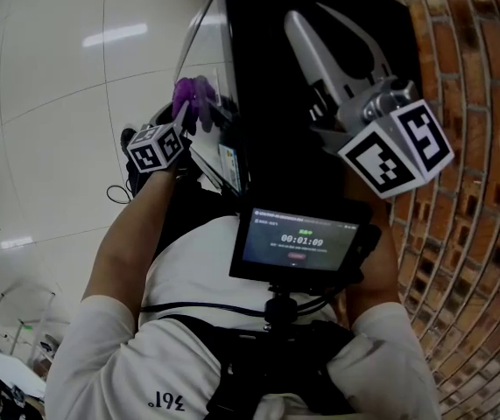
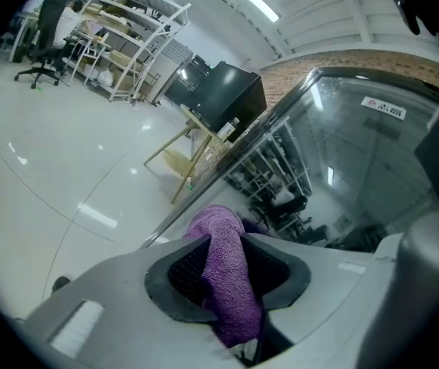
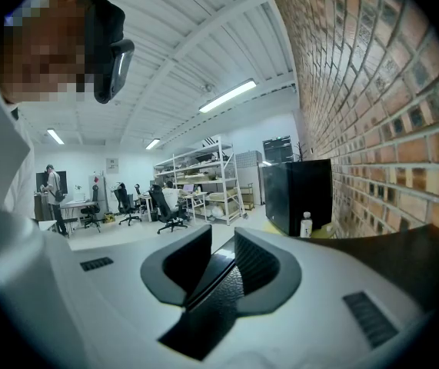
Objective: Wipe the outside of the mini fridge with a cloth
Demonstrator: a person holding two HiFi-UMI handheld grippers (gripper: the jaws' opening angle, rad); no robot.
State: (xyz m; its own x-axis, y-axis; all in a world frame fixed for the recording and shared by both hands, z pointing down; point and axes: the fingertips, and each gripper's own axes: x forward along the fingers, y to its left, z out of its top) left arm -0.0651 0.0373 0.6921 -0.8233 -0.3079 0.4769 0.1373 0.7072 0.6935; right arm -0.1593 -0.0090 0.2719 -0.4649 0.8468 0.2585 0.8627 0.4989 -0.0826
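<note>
Wide white floor on the left, plenty of free room. Left tongs clamped on a purple cloth, with the cloth tip at the glass door edge on the left side of the black mini fridge. Right tongs slightly apart and empty above the fridge top, one top edge showing through the gap. Brick wall close along the fridge's right side.
</note>
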